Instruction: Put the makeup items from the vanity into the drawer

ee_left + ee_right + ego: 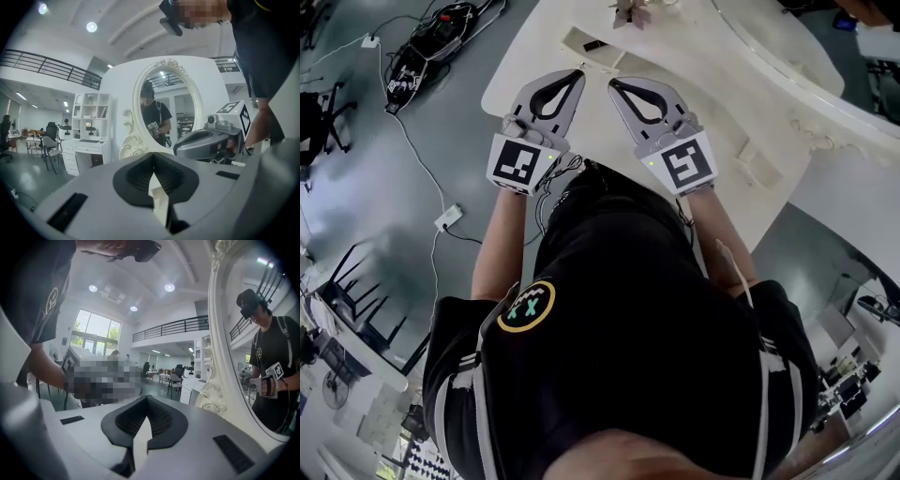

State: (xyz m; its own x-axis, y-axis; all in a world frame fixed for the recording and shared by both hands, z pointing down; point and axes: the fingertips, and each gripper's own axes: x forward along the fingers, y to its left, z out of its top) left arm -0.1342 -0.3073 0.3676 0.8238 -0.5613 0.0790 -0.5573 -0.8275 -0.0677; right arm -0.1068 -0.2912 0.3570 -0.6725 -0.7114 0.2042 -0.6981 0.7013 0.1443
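Both grippers are held up side by side over the white vanity top [727,103]. My left gripper [578,73] is shut, its dark pads meeting at the tip [153,155] with nothing between them. My right gripper [613,83] is shut too, tips touching [147,397] and empty. From the left gripper view, the right gripper [206,140] shows just to the right. I cannot make out any makeup item for certain. A small pale object [628,12] stands at the vanity's far edge, and a shallow recess [582,41] lies just ahead of the left gripper.
An oval mirror in an ornate white frame [168,105] stands ahead and reflects the person. It fills the right side of the right gripper view [262,362]. Left of the vanity, the grey floor carries cables and a power strip [448,218]. Chairs [323,117] stand at the far left.
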